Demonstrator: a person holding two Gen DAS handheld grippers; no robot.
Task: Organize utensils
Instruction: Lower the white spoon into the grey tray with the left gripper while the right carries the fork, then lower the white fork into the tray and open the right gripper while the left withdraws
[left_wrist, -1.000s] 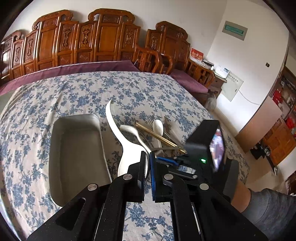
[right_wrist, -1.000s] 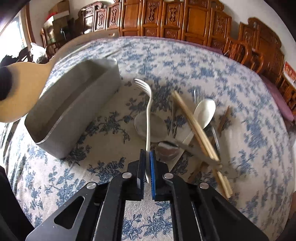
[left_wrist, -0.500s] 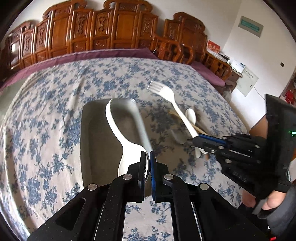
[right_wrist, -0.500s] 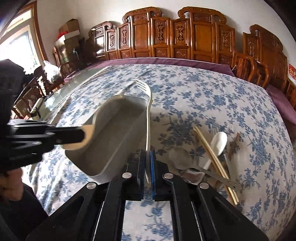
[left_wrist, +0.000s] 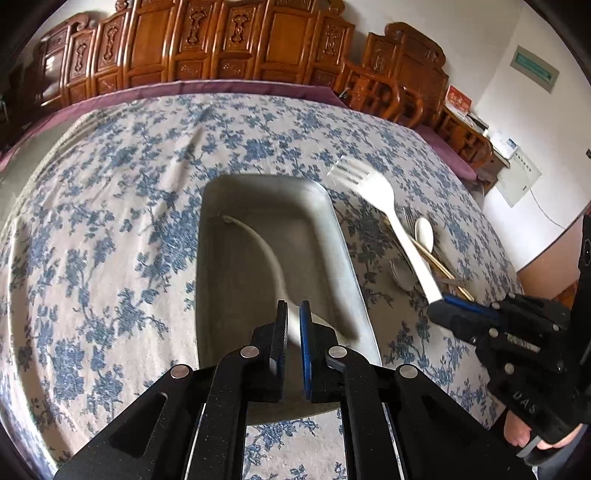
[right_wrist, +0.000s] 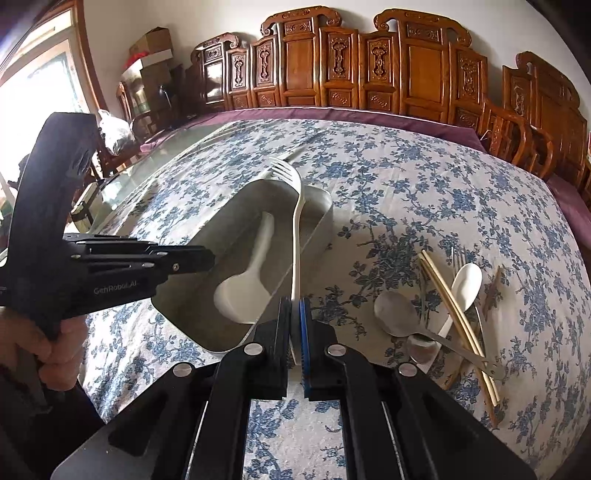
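A grey metal tray (left_wrist: 218, 280) (right_wrist: 317, 206) sits on the blue-flowered tablecloth. A white rice paddle (left_wrist: 266, 254) (right_wrist: 245, 284) lies inside it. My left gripper (left_wrist: 291, 328) hangs over the tray's near end; its jaws stand slightly apart around the paddle's blade, which has dropped away. The left gripper also shows in the right wrist view (right_wrist: 210, 262). My right gripper (right_wrist: 294, 325) (left_wrist: 437, 302) is shut on the handle of a white plastic fork (right_wrist: 295, 229) (left_wrist: 384, 214), held above the tray's right rim.
A pile of utensils lies right of the tray: a metal spoon (right_wrist: 397, 314), a white spoon (right_wrist: 465, 284), chopsticks (right_wrist: 454, 317) and a metal fork (right_wrist: 458, 258). Carved wooden chairs (right_wrist: 369, 66) line the table's far side.
The left gripper carried the paddle over the tray and let it drop in. The right gripper lifted the fork from the pile and moved it left to the tray.
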